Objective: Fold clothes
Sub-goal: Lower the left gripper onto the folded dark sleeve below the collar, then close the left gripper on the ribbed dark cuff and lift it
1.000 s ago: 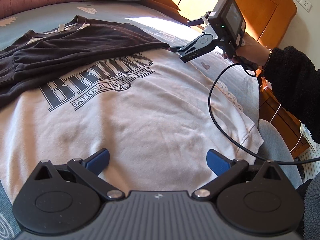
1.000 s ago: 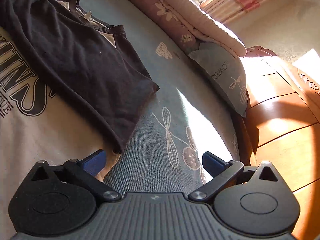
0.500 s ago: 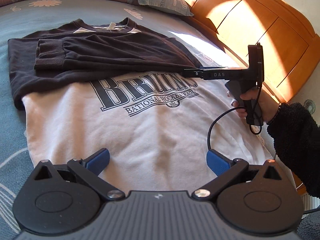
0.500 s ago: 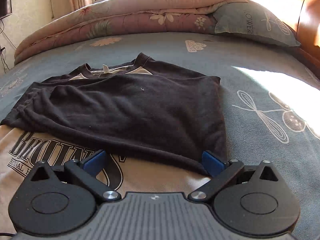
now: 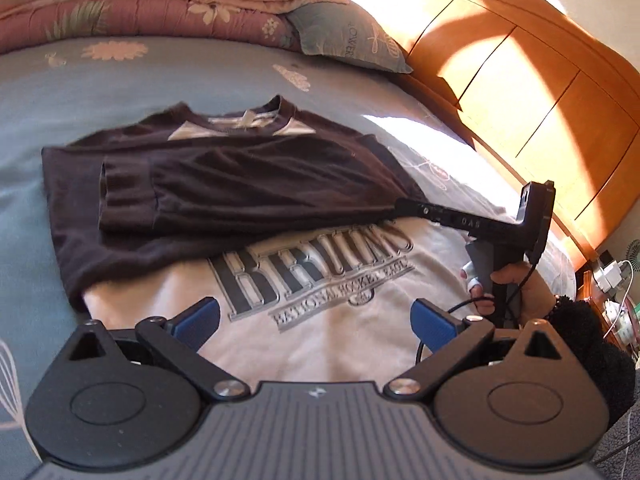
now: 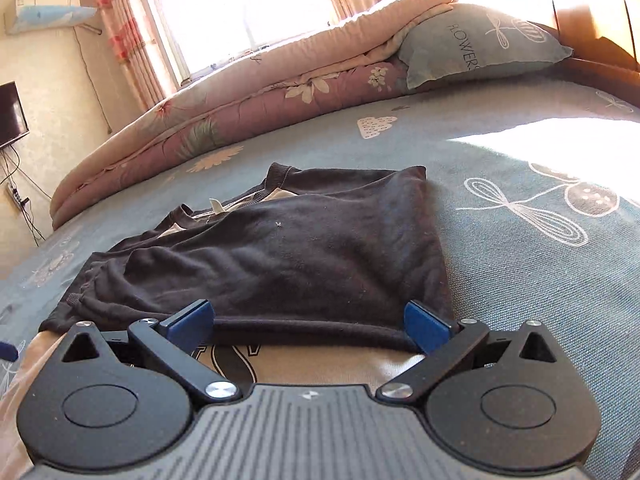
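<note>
Across the middle of the left wrist view, a raglan sweatshirt [image 5: 312, 292] lies flat on the blue bedsheet [image 5: 132, 76], its cream printed body toward the bottom and its dark sleeves [image 5: 224, 184] folded over the chest, probably to narrow it for a further fold. At centre right, the right gripper [image 5: 404, 205] reaches in low to the folded sleeve's edge. Its own view shows the jaws spread wide, the dark fabric edge [image 6: 312, 326] running between the blue pads, nothing clamped. At the lower centre, the left gripper [image 5: 316, 320] hovers over the cream body, jaws wide apart and empty.
</note>
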A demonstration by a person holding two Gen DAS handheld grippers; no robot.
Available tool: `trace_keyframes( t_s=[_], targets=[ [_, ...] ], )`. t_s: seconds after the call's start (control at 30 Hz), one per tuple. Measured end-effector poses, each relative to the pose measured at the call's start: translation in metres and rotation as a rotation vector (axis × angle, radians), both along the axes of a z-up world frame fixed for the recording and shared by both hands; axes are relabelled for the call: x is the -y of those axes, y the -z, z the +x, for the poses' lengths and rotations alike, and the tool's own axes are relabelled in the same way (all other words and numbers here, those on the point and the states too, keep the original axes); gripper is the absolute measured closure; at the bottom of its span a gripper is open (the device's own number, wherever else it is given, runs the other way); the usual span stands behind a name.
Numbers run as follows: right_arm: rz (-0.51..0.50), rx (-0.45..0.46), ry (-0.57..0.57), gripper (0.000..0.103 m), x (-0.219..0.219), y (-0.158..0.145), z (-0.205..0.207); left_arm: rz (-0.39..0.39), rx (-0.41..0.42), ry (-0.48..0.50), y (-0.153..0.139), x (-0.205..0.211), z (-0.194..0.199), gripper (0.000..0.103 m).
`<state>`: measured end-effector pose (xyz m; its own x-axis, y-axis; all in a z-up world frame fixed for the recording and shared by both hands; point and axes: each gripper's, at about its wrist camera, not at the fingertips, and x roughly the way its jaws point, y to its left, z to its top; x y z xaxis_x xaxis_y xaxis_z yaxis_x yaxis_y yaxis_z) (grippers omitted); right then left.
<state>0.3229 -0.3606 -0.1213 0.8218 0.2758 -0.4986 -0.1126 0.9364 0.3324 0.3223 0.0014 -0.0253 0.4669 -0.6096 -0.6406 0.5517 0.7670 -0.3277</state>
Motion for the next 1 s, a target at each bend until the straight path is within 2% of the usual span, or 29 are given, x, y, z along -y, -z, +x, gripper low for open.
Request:
trace_keyframes(
  t_s=[0.03,0.1,0.13,0.17,0.27,0.37,0.5,0.6,0.7,0.73,0.77,0.8,0.83,0.9,1.0],
  targets=[
    [0.002,0.001,0.000,0.000,0.000,0.000,0.000,0.004,0.027,-0.001,-0.011,0.007,0.015,0.007],
    [-0.015,-0.001,-0.002,0.000,-0.003,-0.001,0.000,0.019,0.058,0.002,-0.026,0.025,0.051,0.024],
    [-0.017,-0.001,-0.002,0.000,-0.004,-0.001,0.000,0.032,0.061,0.004,-0.028,0.034,0.069,0.030],
    [-0.020,-0.002,-0.002,0.000,-0.004,-0.001,0.000,0.047,0.058,0.003,-0.028,0.043,0.085,0.040],
    [-0.015,-0.002,-0.004,0.000,-0.003,-0.001,-0.001,0.107,0.012,0.000,-0.009,0.062,0.133,0.050],
    [-0.019,-0.002,-0.005,0.000,-0.003,0.000,-0.001,0.153,-0.058,0.001,0.019,0.064,0.162,0.059],
    [-0.032,-0.003,-0.009,0.000,-0.004,0.000,0.000,0.199,-0.089,0.017,0.045,0.057,0.174,0.060],
    [-0.041,-0.004,-0.008,0.000,-0.005,0.000,0.000,0.203,-0.122,0.003,0.058,0.047,0.179,0.060],
    [-0.047,-0.004,-0.009,0.000,-0.006,0.000,-0.001,0.213,-0.105,0.037,0.062,0.045,0.173,0.062],
    [-0.048,-0.005,-0.009,0.000,-0.006,0.000,-0.001,0.218,-0.093,0.039,0.060,0.046,0.170,0.066],
    [-0.050,-0.005,-0.009,0.000,-0.006,0.000,0.000,0.223,-0.081,0.038,0.057,0.047,0.167,0.076],
    [-0.053,-0.005,-0.009,0.000,-0.007,0.000,0.000,0.227,-0.069,0.037,0.055,0.048,0.164,0.091],
    [-0.055,-0.005,-0.009,0.000,-0.007,0.000,0.000,0.231,-0.057,0.036,0.052,0.049,0.162,0.096],
    [-0.057,-0.006,-0.009,0.000,-0.007,0.000,0.000,0.240,-0.033,0.035,0.046,0.050,0.156,0.101],
    [-0.058,-0.006,-0.009,0.000,-0.008,-0.001,0.000,0.253,0.004,0.033,0.038,0.053,0.148,0.102]
  ],
)
